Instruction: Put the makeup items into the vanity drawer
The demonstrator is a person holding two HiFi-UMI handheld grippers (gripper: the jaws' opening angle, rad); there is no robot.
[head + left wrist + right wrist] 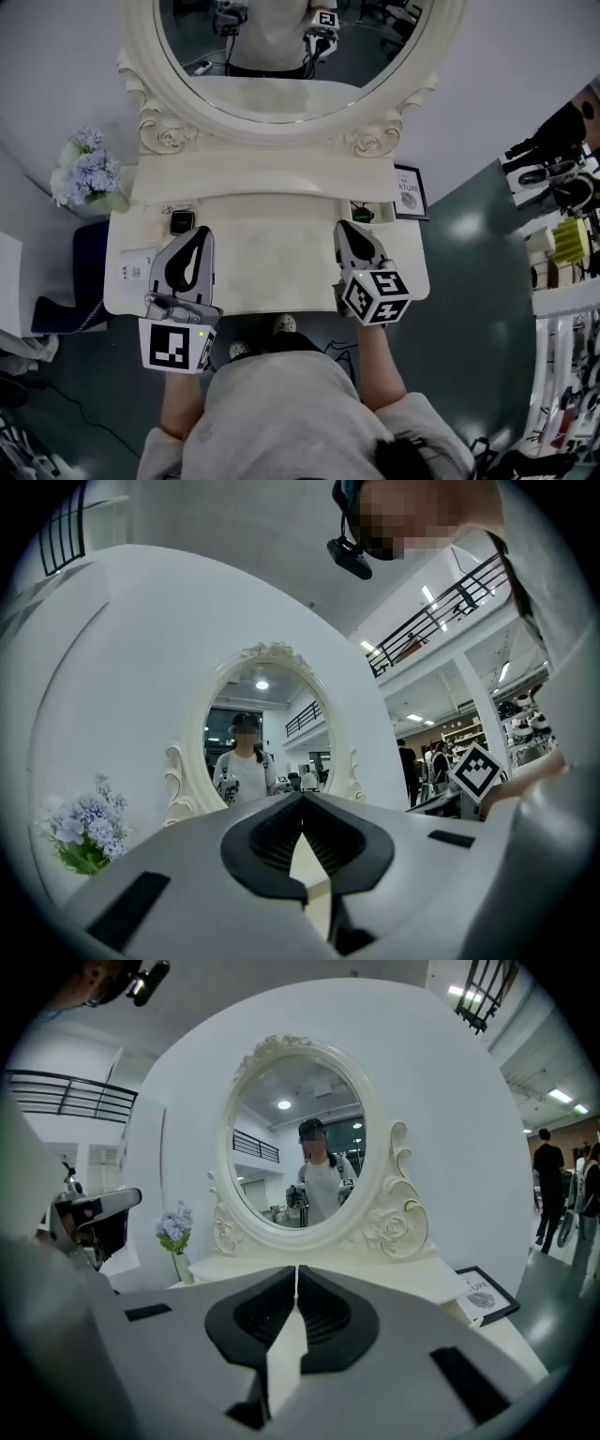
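The cream vanity table [272, 258] stands under an oval mirror [281, 47]. A small dark compact [181, 222] lies at its back left, and a small dark-green item [362, 214] at its back right. My left gripper [199, 234] hovers over the left half of the tabletop, shut and empty, its tips just right of the compact. My right gripper [345, 227] is over the right half, also shut and empty, its tips just in front of the green item. The jaw tips meet in the left gripper view [302, 797] and in the right gripper view [296, 1269]. No drawer shows.
A vase of pale blue flowers [86, 169] stands at the table's back left corner. A white card [136, 265] lies near the left edge. A framed picture [410, 192] leans at the back right. Shelving with goods [562, 244] fills the far right.
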